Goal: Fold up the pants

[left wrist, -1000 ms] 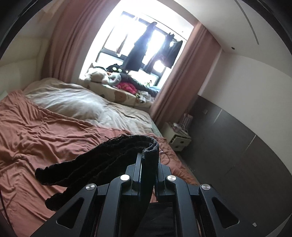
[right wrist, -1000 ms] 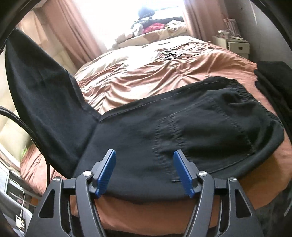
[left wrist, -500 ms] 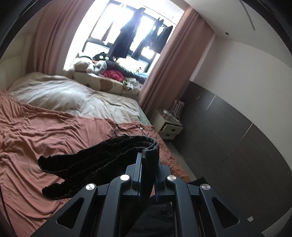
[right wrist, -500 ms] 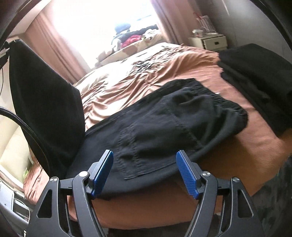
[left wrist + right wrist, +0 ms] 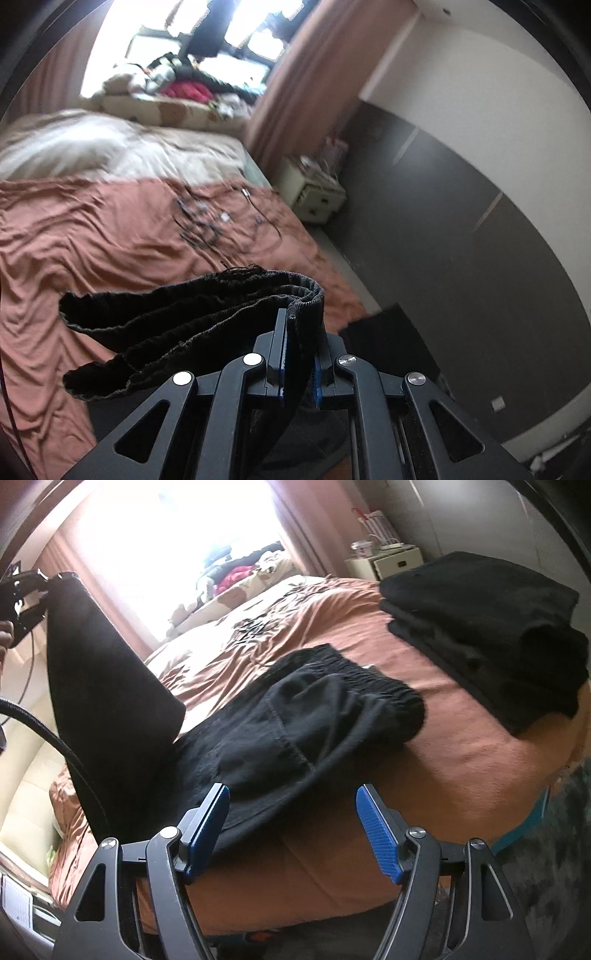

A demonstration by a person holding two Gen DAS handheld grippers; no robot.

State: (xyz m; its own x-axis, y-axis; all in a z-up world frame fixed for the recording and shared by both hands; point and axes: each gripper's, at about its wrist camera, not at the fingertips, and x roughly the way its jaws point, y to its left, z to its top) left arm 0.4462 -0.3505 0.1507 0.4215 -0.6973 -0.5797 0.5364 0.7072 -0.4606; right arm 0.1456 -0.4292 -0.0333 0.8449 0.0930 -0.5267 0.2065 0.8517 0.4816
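Your bed [image 5: 424,771] carries the black pants [image 5: 295,731] with the waistband end flat near its foot edge, beside a stack of folded dark clothes [image 5: 491,627]; the leg end hangs lifted at the left, and over the last second it has swung in toward the waistband, so the fold-over looks under way; your left gripper [image 5: 299,354] stays clamped on the hems [image 5: 184,328]; your right gripper [image 5: 291,823] hovers with jaws apart and nothing between them, near the pants' edge.

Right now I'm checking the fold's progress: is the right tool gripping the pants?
No. The right tool stands open and empty above the pants lying on the bed.
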